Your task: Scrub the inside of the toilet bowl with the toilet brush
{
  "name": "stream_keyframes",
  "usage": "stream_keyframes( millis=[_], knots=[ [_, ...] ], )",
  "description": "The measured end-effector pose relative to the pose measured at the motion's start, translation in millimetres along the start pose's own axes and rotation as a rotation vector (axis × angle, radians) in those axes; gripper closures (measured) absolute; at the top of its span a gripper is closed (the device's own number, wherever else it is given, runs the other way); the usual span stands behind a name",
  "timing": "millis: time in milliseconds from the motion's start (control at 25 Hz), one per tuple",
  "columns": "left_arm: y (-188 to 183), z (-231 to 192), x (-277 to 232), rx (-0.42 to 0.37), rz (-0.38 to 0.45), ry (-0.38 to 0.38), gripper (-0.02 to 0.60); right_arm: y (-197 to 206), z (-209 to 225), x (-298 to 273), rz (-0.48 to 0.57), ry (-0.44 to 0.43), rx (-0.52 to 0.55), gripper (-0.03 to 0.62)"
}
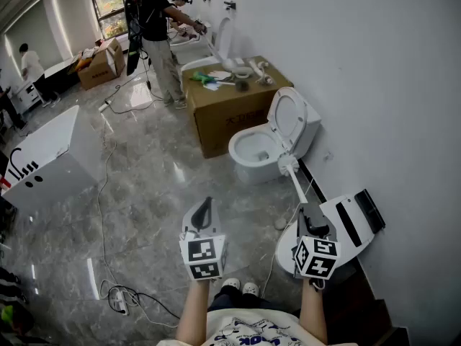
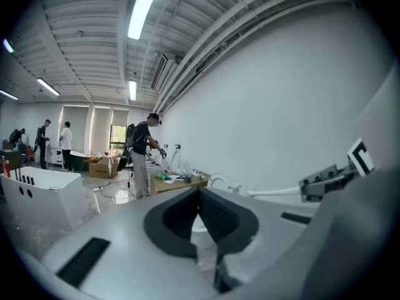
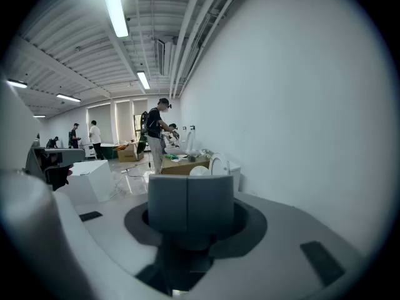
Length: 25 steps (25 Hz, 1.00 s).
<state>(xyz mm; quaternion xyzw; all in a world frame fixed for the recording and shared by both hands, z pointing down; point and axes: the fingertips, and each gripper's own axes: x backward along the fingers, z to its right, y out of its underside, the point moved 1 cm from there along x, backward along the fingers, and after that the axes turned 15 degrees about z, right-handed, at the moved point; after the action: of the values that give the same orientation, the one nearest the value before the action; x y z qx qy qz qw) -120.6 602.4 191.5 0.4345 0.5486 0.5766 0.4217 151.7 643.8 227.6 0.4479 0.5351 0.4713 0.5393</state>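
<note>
Marble floor (image 1: 144, 193): your right gripper (image 1: 308, 218) is clamping the toilet brush (image 1: 295, 184) at its handle end, likely light, stiff, slippery; your left gripper (image 1: 205, 207) is hanging closed, empty.

Cardboard box (image 1: 232, 117) (clutter (image 1: 232, 76) on top), white cabinet (image 1: 50, 161) left, power strip (image 1: 118, 301) on floor (image 1: 155, 189).

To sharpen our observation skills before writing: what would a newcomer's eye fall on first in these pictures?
The white toilet with its lid raised, against the wall mid-room, draws the eye first. Aimed at it is the toilet brush, its white handle clamped in the right gripper, while the left gripper hangs alongside, shut and empty. Behind the toilet stands a big cardboard box, with a person working further back.
</note>
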Motion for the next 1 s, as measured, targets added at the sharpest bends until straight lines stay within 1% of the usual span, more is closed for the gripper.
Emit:
stream_keyframes(
  millis=[440,680,1000],
  knots=[
    [4.5,0.1,-1.2,0.014,-0.003,-0.002,0.58,2.4,3.7,-1.5,-0.003,0.006,-0.006,0.428],
    [7.9,-9.6,-2.5,0.02,-0.006,-0.007,0.58,3.6,-2.1,-5.8,-0.006,0.003,-0.031,0.428],
    [11.2,-31.1,-10.9,0.018,-0.005,0.002,0.58,7.7,-15.0,-18.0,-0.024,0.016,-0.015,0.428]
  ],
)
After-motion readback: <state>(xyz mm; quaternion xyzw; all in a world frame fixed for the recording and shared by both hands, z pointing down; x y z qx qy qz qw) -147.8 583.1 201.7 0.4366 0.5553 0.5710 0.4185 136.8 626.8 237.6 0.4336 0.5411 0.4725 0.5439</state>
